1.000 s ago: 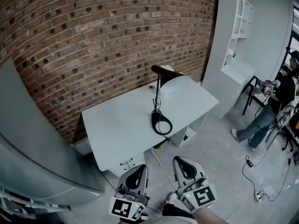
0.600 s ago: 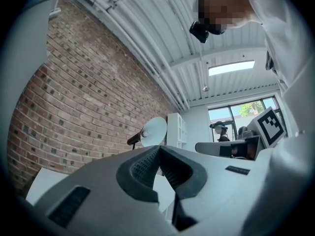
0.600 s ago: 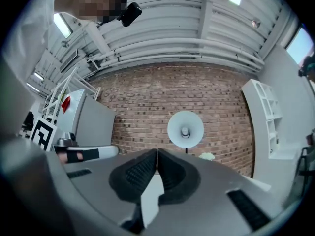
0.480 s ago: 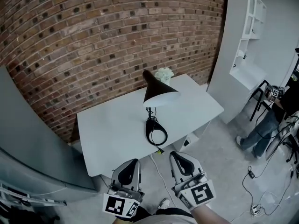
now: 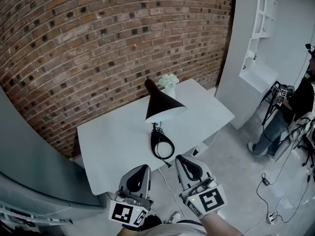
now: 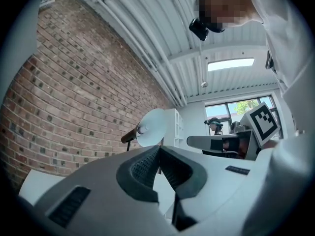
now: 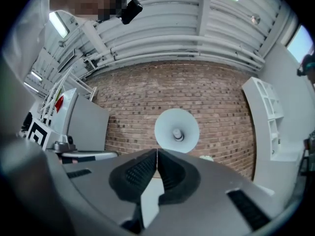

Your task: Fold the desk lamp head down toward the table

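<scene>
Lamp head (image 5: 165, 107) stood raised on its stem above the middle of the white surface (image 5: 110, 141). Its open mouth tipped toward the person, the coiled cord (image 5: 162, 145) lay at the stem's foot, and flowers (image 5: 168, 80) stood close behind. The left hand-held gripper (image 5: 140, 173) and right hand-held gripper (image 5: 190, 166) hung side by side short of the surface's near edge, well apart from the lamp. Each had its jaws pressed together with nothing between them.

The step in hand looked like the approach, and none of the fold was done yet. To do it well, one gripper would likely need to part its jaws before arriving and take the stem low down, so the lamp could not slide or tip. The other could go in closed and press on top of the shade near its neck, bearing down slowly about the joint. Both would do best to come in over the cord, not through it, and to keep the shade clear of the flowers.
</scene>
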Demonstrator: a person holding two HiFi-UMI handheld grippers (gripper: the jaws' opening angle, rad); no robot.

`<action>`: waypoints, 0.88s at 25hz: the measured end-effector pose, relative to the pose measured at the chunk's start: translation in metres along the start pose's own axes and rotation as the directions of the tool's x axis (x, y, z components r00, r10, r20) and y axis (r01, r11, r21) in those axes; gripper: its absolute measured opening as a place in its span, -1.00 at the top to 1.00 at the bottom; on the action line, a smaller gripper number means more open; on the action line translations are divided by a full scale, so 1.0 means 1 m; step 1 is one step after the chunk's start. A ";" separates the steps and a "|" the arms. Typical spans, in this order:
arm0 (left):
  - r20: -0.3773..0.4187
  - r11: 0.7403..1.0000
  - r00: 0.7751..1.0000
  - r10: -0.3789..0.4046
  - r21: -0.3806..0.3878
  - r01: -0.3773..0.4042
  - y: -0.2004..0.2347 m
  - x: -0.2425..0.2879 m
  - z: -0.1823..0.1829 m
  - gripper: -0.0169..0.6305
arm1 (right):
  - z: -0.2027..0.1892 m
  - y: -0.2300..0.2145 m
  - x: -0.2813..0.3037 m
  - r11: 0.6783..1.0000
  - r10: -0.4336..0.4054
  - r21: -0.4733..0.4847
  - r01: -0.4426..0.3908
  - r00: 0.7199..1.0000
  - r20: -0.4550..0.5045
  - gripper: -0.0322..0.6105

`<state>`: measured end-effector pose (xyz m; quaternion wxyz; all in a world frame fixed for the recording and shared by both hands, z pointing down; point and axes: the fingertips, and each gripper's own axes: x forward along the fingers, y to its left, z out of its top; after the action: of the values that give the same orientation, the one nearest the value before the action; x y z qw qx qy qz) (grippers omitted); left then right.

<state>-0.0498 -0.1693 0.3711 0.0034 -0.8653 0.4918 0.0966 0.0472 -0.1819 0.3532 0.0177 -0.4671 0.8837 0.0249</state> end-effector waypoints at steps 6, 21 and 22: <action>-0.001 0.999 0.999 -0.051 0.002 0.051 0.006 0.022 0.005 0.92 | 0.017 -0.012 0.017 0.997 -0.038 -0.066 0.039 0.999 0.019 0.84; 0.018 0.994 0.994 -0.108 -0.021 0.108 0.016 0.040 0.012 0.92 | 0.056 -0.019 0.057 0.925 -0.074 -0.371 0.081 0.997 0.034 0.84; 0.018 0.994 0.994 -0.112 -0.020 0.112 0.016 0.042 0.012 0.92 | 0.057 -0.021 0.057 0.917 -0.076 -0.390 0.082 0.997 0.031 0.84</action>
<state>-0.0443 -0.2116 0.3535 0.0040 -0.8906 0.4416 0.1088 0.0324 -0.2374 0.2926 -0.0684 -0.4962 0.8412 0.2035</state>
